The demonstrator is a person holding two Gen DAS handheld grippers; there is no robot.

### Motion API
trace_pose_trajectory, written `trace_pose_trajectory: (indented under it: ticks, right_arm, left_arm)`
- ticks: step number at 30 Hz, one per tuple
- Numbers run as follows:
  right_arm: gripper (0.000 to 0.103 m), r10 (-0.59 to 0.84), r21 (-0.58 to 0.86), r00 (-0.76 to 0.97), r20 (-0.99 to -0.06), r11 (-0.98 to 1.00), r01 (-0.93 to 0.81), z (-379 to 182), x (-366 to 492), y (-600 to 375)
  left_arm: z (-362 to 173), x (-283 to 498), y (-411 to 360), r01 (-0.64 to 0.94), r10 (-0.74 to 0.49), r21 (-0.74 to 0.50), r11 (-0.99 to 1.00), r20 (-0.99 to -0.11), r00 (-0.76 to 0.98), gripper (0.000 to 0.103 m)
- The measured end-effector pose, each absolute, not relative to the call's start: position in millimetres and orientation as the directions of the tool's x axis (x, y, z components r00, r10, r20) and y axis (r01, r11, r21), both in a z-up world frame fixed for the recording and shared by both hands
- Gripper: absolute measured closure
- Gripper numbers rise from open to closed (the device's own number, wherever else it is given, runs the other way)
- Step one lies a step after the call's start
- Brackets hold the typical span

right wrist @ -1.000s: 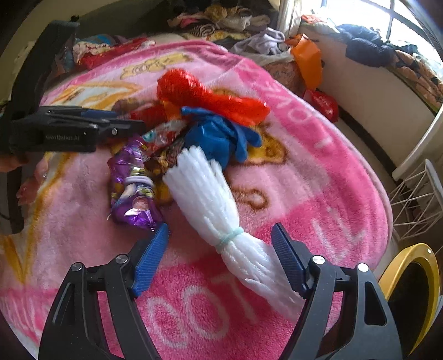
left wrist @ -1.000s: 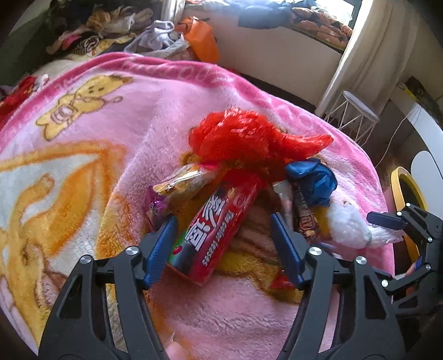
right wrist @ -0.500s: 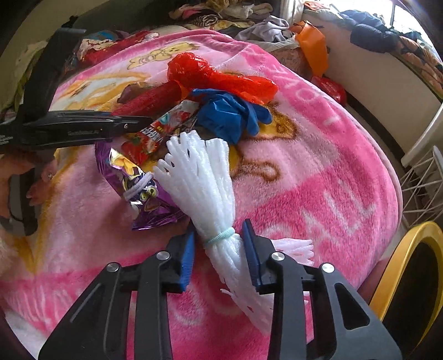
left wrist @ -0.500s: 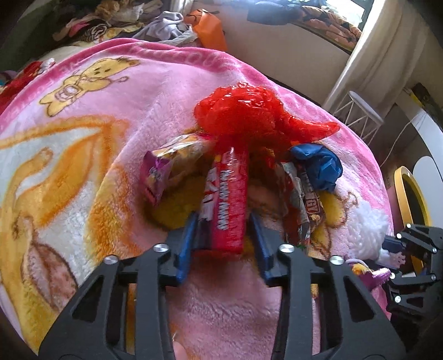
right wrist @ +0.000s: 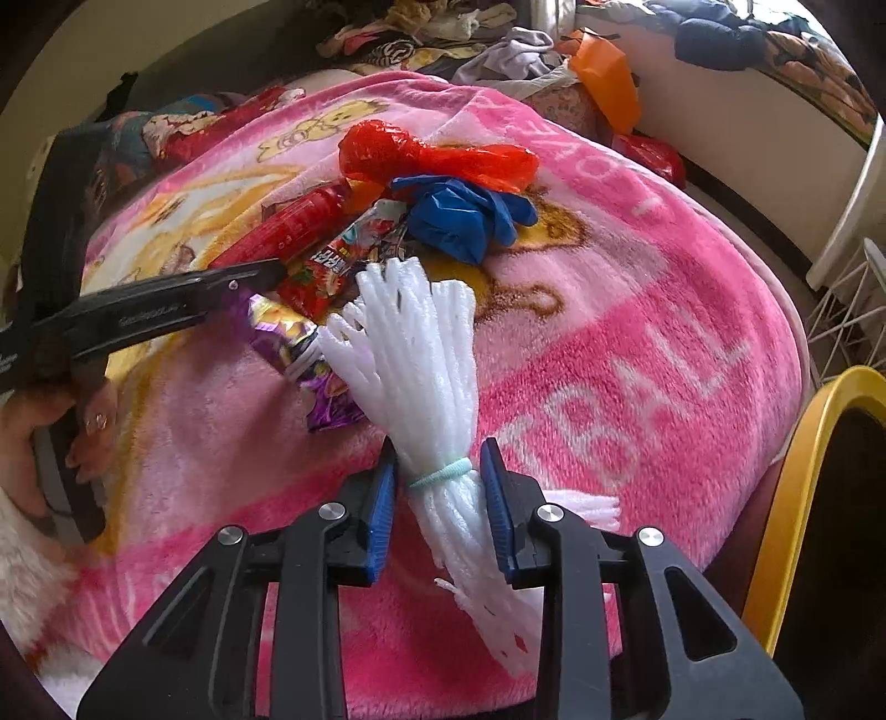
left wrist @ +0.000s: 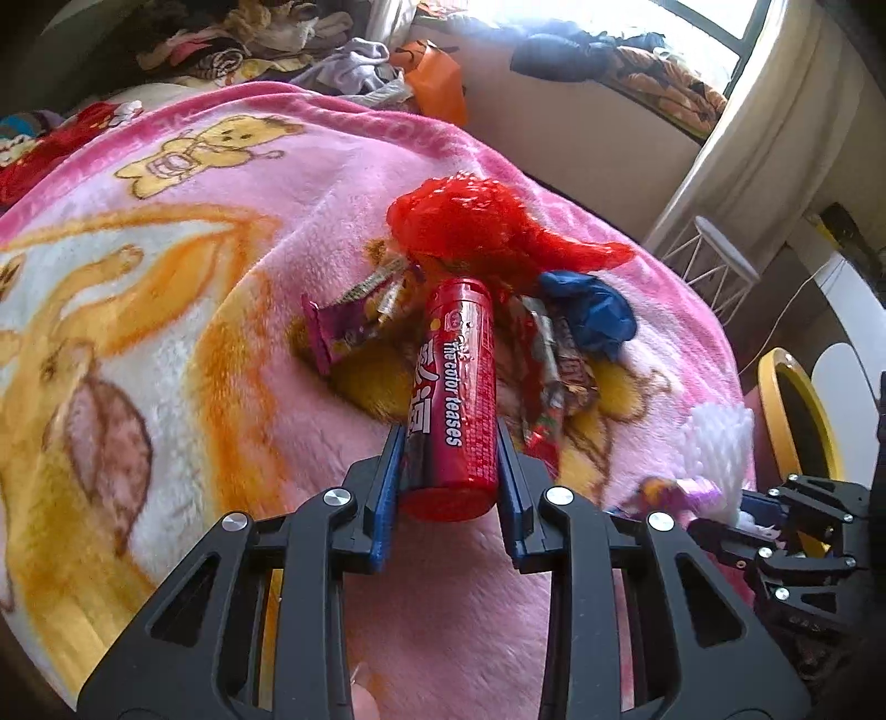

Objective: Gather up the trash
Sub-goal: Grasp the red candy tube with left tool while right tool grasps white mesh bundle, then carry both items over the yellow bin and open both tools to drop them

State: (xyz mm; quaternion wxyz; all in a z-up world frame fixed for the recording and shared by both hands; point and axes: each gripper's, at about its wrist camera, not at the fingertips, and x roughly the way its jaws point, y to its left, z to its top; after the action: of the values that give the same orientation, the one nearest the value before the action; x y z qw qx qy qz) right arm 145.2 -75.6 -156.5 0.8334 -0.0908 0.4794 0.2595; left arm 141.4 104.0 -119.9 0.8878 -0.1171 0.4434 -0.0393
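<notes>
A heap of trash lies on a pink cartoon blanket (left wrist: 249,183). My left gripper (left wrist: 448,437) is shut on a red candy tube (left wrist: 457,382), which points away from me toward a crumpled red plastic bag (left wrist: 476,227). A blue glove (left wrist: 592,315) and snack wrappers (left wrist: 343,327) lie beside the tube. My right gripper (right wrist: 438,451) has its jaws closing on a white foam net bundle (right wrist: 421,343), pads pressed at its green rubber band. A purple wrapper (right wrist: 293,343) and a red wrapper (right wrist: 332,260) lie just left of the foam.
A yellow-rimmed bin (right wrist: 803,471) stands off the bed's right edge, with a white wire rack (right wrist: 847,310) behind it. Clothes (right wrist: 498,50) are piled at the far end. A person's hand (right wrist: 33,421) holds the left gripper's handle at the left.
Both grippers went from wide open to closed: the left onto the red tube, now turned lengthwise, the right onto the foam bundle. Both have shifted across the blanket.
</notes>
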Motion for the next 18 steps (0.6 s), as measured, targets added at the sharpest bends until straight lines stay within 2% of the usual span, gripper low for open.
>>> trace_pose_trajectory:
  ticks: [11, 18]
  right_arm:
    - [0.077, 0.366, 0.111, 0.432, -0.824, 0.852, -0.512, -146.3, 131.4, -82.4]
    - [0.077, 0.381, 0.119, 0.466, -0.798, 0.859, -0.499, -132.0, 124.7, -92.7]
  left_arm:
    - [-88.8, 114.1, 97.2, -0.042, -0.17, -0.263, 0.964, -0.728, 0.664, 0.08]
    - [-65.0, 102.5, 81.1, 0.021, -0.207, -0.269, 0.963, -0.688, 0.695, 0.079]
